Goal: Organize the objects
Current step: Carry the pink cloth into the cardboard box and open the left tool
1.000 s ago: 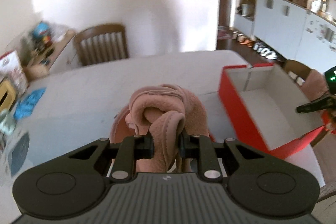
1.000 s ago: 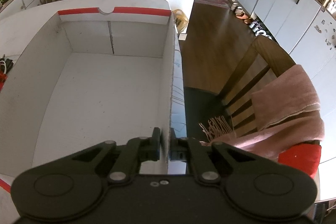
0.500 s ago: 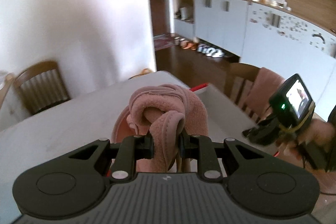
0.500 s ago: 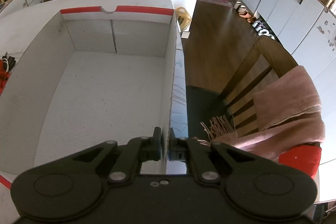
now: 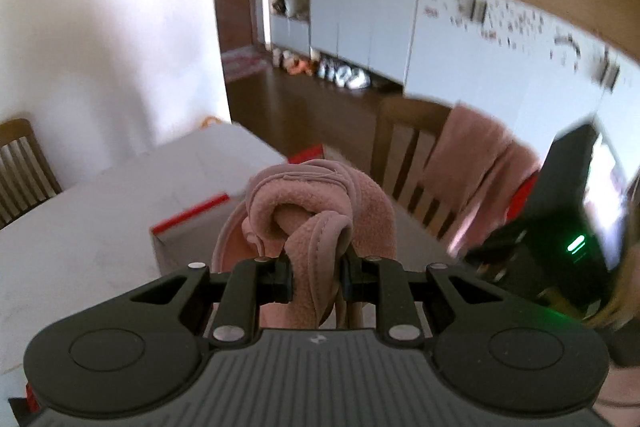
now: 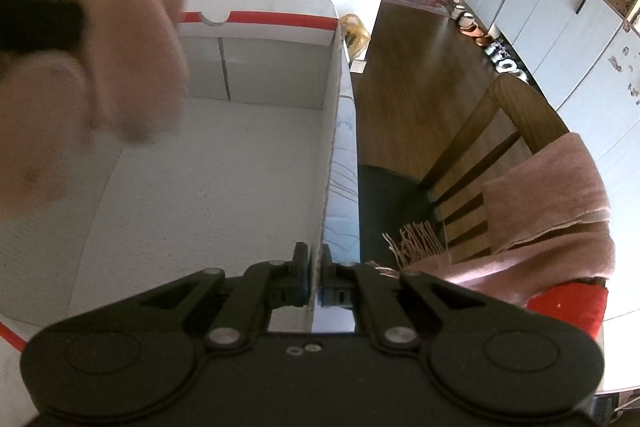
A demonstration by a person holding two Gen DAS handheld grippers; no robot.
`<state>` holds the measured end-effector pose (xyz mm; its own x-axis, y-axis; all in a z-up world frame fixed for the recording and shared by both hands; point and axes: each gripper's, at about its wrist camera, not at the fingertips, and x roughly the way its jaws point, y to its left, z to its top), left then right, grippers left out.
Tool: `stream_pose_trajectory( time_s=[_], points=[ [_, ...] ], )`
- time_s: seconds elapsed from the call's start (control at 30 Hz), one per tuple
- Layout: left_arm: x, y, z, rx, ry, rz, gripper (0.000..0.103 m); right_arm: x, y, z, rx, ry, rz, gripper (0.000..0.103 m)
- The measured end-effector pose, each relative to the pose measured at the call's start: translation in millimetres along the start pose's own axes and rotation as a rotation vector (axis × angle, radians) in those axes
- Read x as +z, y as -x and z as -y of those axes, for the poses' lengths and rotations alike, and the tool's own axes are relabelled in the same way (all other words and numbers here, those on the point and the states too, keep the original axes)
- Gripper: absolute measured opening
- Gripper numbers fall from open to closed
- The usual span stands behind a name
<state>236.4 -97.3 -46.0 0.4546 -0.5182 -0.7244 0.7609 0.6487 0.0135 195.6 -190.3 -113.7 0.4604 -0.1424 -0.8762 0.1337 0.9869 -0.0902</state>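
My left gripper [image 5: 316,277] has its jaws pressed on a fold of the pink fleece slipper [image 5: 320,211], which bunches up just ahead of the fingertips and hides most of what lies below them. Past the slipper I can see a corner of the red-and-white box [image 5: 188,223] on the white table [image 5: 80,227] — only its red rim and a bit of wall show. Off to the right of these tongs the other handset looms large and blurred, a green light on it.

My right gripper [image 6: 315,277] is clamped shut on the right-hand wall of the box [image 6: 330,131], one pad inside, one outside. Ahead and left of these tongs the box floor lies bare and wide. At upper left the slipper [image 6: 120,27] hangs over the box as a pink smear, too blurred to read its edges, with a dark finger across it. Right of the wall the table edge is narrow, then a drop to the floor and a wooden chair [image 6: 500,131] draped with a pink scarf [image 6: 560,199], cut off at the lower right.
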Motion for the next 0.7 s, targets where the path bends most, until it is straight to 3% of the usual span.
stream_pose_trajectory(
  time_s=[0.3, 0.53, 0.63, 0.67, 0.7],
  points=[
    [-26.5, -71.4, 12.4, -0.031, -0.035, -0.273, 0.020, 2.2, -3.4, 0.1, 0.000, -0.006, -0.017, 0.002],
    [-32.5, -95.7, 21.5, -0.048, -0.037, -0.388, 0.024, 3.8, -4.2, 1.9, 0.010, -0.018, -0.025, 0.002],
    [-33.2, -101.2, 19.4, -0.060, -0.004, -0.418, 0.032, 3.8, -5.2, 3.0, 0.013, -0.020, -0.027, 0.002],
    [-33.5, -101.4, 19.0, -0.068, 0.002, -0.423, 0.045, 4.0, -5.8, 3.1, 0.015, -0.020, -0.028, 0.002],
    [-32.9, -99.9, 18.3, -0.066, 0.002, -0.417, 0.066, 4.2, -6.0, 3.2, 0.015, -0.020, -0.029, 0.002]
  ],
)
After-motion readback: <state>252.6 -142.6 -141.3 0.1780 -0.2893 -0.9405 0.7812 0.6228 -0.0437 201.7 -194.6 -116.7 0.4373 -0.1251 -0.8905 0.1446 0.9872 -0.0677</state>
